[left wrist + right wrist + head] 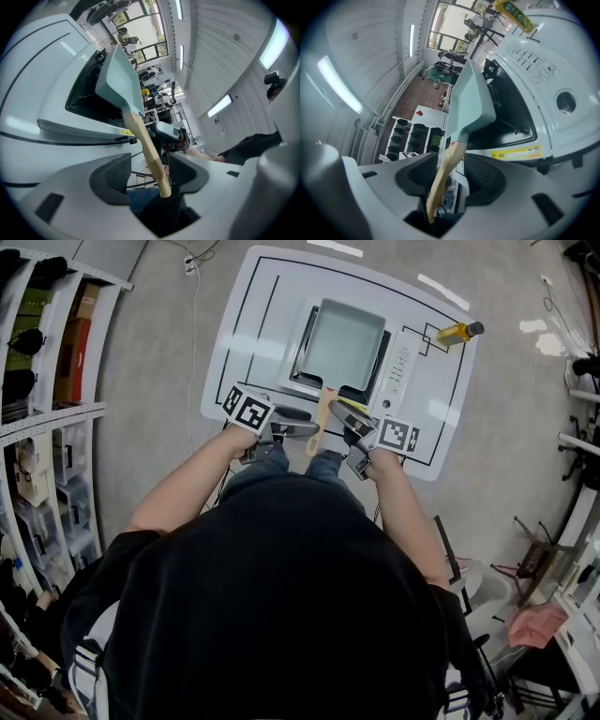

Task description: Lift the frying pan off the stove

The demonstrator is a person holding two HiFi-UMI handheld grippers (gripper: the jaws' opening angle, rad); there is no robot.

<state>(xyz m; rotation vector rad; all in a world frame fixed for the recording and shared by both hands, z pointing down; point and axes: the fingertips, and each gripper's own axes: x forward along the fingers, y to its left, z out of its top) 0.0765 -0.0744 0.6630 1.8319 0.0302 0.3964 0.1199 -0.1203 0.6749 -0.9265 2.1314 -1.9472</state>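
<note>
Jaws apart, left gripper (pixel 302 430) and right gripper (pixel 345 416) both straddle the handle (pixel 320 423) of the pan (pixel 342 343), probably lining up 2 grips for lifting.

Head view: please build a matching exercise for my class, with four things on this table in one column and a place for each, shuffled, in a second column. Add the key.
Things
1. rectangular grey-green frying pan
2. long wooden handle
3. yellow bottle
4. white portable stove

Places
A. at the far right edge of the white table
B. between the open jaws of the left gripper and of the right gripper
C. on top of the stove
D. mid-table, under the pan

Pairs: 1-C, 2-B, 3-A, 4-D
</note>
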